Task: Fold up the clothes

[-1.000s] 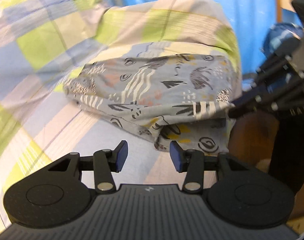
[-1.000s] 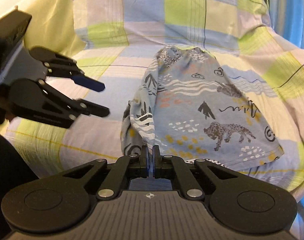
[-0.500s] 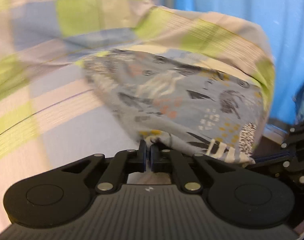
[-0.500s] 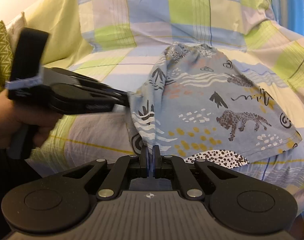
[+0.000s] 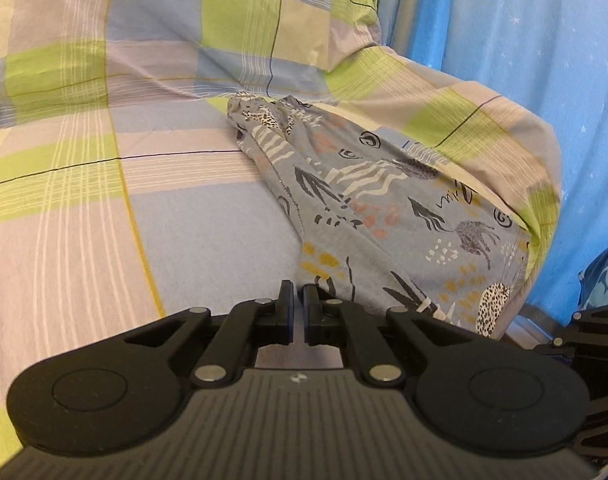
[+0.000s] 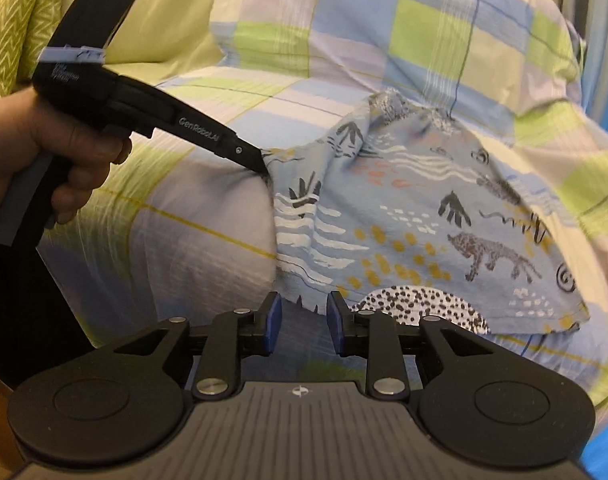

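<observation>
A grey-blue printed garment [image 5: 384, 208] lies flat on the checked cover, its gathered waistband at the far end. In the right wrist view the same garment [image 6: 424, 208] shows a leopard print and a spotted patch near its hem. My left gripper [image 5: 298, 304] is shut on the garment's near left edge. From the right wrist it appears as a black tool whose tip [image 6: 264, 166] pinches and slightly lifts that edge. My right gripper [image 6: 300, 320] stands open just short of the hem, with nothing between its blue pads [image 6: 274, 320].
A checked green, blue and beige cover [image 5: 144, 220] drapes the cushioned seat and its back. A blue curtain [image 5: 524, 40] hangs on the right. A green zigzag pillow [image 6: 20, 28] sits at the far left. A person's hand [image 6: 44, 148] holds the left tool.
My left gripper came in from the side and shut on the garment's left edge. My right gripper, shut on the hem before, has opened and let go.
</observation>
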The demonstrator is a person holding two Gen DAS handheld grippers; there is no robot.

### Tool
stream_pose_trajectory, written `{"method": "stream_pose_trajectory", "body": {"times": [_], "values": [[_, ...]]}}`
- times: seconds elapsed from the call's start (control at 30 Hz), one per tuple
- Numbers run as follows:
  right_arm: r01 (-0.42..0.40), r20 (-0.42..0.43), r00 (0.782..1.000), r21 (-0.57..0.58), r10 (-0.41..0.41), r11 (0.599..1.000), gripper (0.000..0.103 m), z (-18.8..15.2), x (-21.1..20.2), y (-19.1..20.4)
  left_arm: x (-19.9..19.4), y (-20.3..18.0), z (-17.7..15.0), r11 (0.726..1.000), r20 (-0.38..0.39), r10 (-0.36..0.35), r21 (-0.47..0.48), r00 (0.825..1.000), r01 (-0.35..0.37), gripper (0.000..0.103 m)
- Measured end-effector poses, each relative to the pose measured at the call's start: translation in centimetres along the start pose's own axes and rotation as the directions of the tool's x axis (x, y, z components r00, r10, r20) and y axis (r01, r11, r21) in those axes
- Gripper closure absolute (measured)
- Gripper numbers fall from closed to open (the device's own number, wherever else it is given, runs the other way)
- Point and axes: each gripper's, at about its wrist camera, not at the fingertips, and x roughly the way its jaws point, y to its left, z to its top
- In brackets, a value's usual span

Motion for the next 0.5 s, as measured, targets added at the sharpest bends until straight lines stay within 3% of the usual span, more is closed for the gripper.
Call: {"method": "stream_pose_trajectory", "body": {"times": [0.07, 0.17, 0.3, 0.37, 0.4, 0.5], "values": [[0.001, 0.016, 1.0, -0.065, 0.0, 0.998, 0.074, 0.1, 0.2, 1.0, -0.1, 0.1, 0.0, 1.0, -0.001, -0.001, -0.01, 1.0, 0.001, 0.099], [-0.007, 0.023, 1.0, -0.071, 0.009, 0.997, 0.074, 0.3, 1.0, 1.2, -0.3, 0.2, -0.2, 1.0, -0.001, -0.003, -0.021, 1.0, 0.003, 0.099], [-0.02, 0.042, 0.999, 0.042, 0.018, 0.999, 0.076, 0.5, 1.3, -0.4, -0.4, -0.1, -0.3, 1.0, 0.005, -0.007, -0.011, 1.0, 0.007, 0.099], [0.005, 0.033, 0.999, 0.056, -0.007, 0.998, 0.103, 0.6, 1.3, -0.8, -0.3, -0.2, -0.2, 1.0, 0.008, -0.016, -0.009, 1.0, 0.016, 0.099], [0.02, 0.026, 0.999, 0.059, -0.022, 0.998, 0.103, 0.6, 1.3, -0.9, -0.2, -0.3, -0.2, 1.0, 0.011, -0.023, -0.009, 1.0, 0.024, 0.099], [0.172, 0.1, 0.982, -0.103, -0.162, 0.98, 0.103, 0.9, 0.0, 0.9, -0.1, -0.6, -0.2, 1.0, 0.013, -0.024, 0.007, 1.0, 0.024, 0.099]]}}
